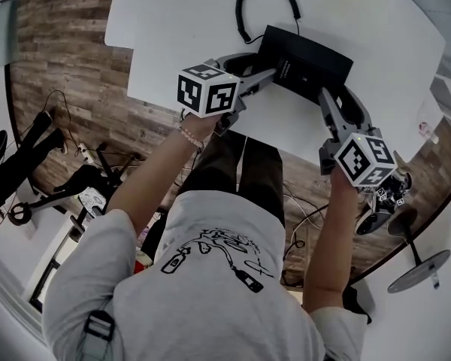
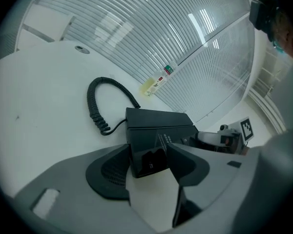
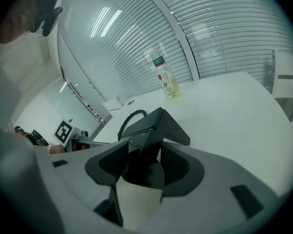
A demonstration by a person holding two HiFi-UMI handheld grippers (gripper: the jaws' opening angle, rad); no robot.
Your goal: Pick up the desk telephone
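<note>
in the head view the black wedge-shaped desk telephone (image 1: 308,62) sits on the white table (image 1: 173,43) near its front edge, with its black coiled cord (image 1: 244,13) looping away behind it. my left tongs (image 1: 264,65) reach in at the telephone's left end and my right tongs (image 1: 338,96) at its right front corner, one on each side of the body. in the left gripper view the left tongs stand wide apart with the near corner of the telephone between them; the dark pads flank its sides closely, and i read no squeeze on it. the telephone rests flat on the table, the cord curls off to the left, and a small clear bottle of yellowish liquid (image 2: 158,82) lies farther back by the slatted wall. in the right gripper view the right tongs are also spread wide, with the telephone's raised angular end between the pads and the body resting on the table; the same bottle stands beyond it.
</note>
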